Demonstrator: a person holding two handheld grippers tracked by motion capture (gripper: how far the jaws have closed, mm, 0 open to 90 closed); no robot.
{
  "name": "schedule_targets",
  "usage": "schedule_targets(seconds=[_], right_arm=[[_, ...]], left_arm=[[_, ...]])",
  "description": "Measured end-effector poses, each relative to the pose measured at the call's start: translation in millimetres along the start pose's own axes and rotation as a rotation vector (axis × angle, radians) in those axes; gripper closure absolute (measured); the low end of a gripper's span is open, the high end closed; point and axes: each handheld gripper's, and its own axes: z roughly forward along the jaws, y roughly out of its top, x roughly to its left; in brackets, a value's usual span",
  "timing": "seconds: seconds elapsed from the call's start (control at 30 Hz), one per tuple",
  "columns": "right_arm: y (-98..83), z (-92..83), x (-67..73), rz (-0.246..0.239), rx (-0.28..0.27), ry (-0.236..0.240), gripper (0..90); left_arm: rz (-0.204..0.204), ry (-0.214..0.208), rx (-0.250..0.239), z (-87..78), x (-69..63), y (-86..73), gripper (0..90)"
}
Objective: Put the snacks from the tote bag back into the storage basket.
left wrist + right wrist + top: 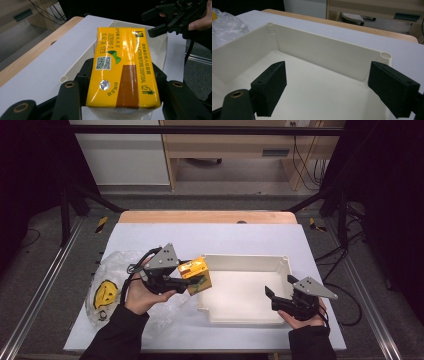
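Note:
My left gripper (pixel 192 281) is shut on a yellow pack of tissues (pixel 196 274), holding it above the left rim of the white tray (pixel 245 261). In the left gripper view the yellow pack (pixel 123 67) sits between my two black jaws, its printed face up, with the white tray (pixel 163 47) beyond it. My right gripper (pixel 274 296) is open over the tray's right side, near its front edge. In the right gripper view my right gripper (pixel 327 90) spreads its jaws wide with nothing between them, above the bare floor of the tray (pixel 322 87).
A crumpled clear plastic bag (pixel 112 287) with a yellow smiley face lies on the white table (pixel 210 237) left of my left hand. A wooden strip runs along the table's far edge. Metal rails flank the table on both sides.

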Motion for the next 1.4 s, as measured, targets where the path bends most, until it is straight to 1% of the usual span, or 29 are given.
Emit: schedule_targets(seconds=[0.2, 0.27, 0.33, 0.6, 0.8, 0.93, 0.97, 1.07, 1.1, 1.13, 1.17, 1.27, 1.3, 1.4], right_arm=[[-0.1, -0.9, -1.7, -0.001, -0.005, -0.007, 15.3], [0.2, -1.9, -2.5, 0.0, -0.009, -0.01, 15.3], [0.5, -2.5, -3.4, 0.0, -0.012, -0.013, 15.1], [-0.6, -2.3, -6.5, 0.005, -0.004, -0.019, 14.2], [-0.5, -3.1, -8.4, 0.003, -0.008, -0.028, 13.8], [-0.2, -3.9, -8.9, 0.007, -0.01, -0.029, 13.7], [-0.3, -4.0, -9.2, 0.006, -0.01, -0.029, 13.6], [-0.4, -4.2, -9.7, 0.006, -0.01, -0.031, 13.6], [-0.6, -4.2, -9.9, 0.005, -0.01, -0.032, 13.6], [-0.6, -4.2, -9.9, 0.005, -0.01, -0.032, 13.6], [-0.5, -4.2, -9.9, 0.005, -0.01, -0.032, 13.6], [-0.5, -4.2, -9.9, 0.003, -0.011, -0.032, 13.6], [-0.8, -3.7, -9.8, 0.005, -0.009, -0.032, 13.6], [-1.3, -3.0, -9.6, 0.004, -0.006, -0.033, 13.6]], left_arm=[[0.028, -0.028, 0.013, 15.8, -2.9, 4.0, 50.7], [0.034, -0.033, 0.02, 18.0, -3.3, 4.5, 50.7], [0.042, -0.049, 0.024, 24.3, -4.9, 4.5, 50.7], [0.056, -0.075, 0.036, 36.1, -6.2, 3.4, 50.7], [0.082, -0.103, 0.056, 49.0, -8.0, 2.4, 50.7], [0.093, -0.112, 0.065, 54.8, -8.2, 1.9, 50.7], [0.103, -0.12, 0.073, 58.1, -8.0, 1.1, 50.7], [0.106, -0.131, 0.079, 61.3, -7.6, -0.1, 50.7], [0.108, -0.144, 0.077, 64.1, -6.4, -2.0, 50.7], [0.108, -0.144, 0.077, 64.1, -6.4, -2.0, 50.7], [0.104, -0.159, 0.075, 66.7, -5.1, -4.8, 50.7], [0.109, -0.172, 0.084, 69.1, -4.3, -7.5, 50.7], [0.117, -0.181, 0.093, 71.5, -3.5, -10.0, 50.7], [0.12, -0.202, 0.098, 75.1, -2.6, -13.5, 50.7]])
